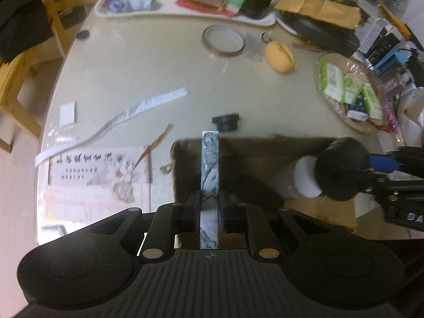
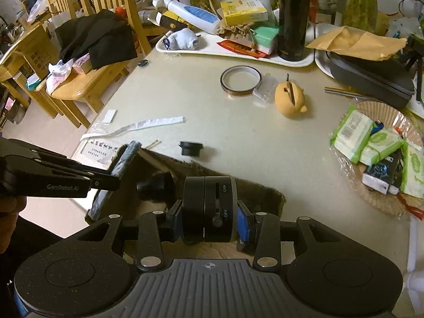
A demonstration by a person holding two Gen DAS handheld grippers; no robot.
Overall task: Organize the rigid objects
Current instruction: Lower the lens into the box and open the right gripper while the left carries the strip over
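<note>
My left gripper was pinching a flat marbled grey-and-white slab held on edge, its long axis running straight out along my fingers and ending over the far rim of the shallow brown cardboard box. My right gripper was clamped on a round black two-part device with an ON/OFF slider, blue pads tight against its sides, also hanging over the box, on the right of the slab. From the right wrist view the slab sat at the box's left edge, so my left hand was nearer that side and the right nearer the middle. I judged the next move was setting both pieces down in the box, slab along the left wall. A small black ribbed cap lay on the beige tabletop just beyond the box. Further past it lay a roll of amber tape and a yellow-orange pouch. Right of the box was a wicker tray of green wipe packets. Cluttered room, wooden chairs left of the box.
</note>
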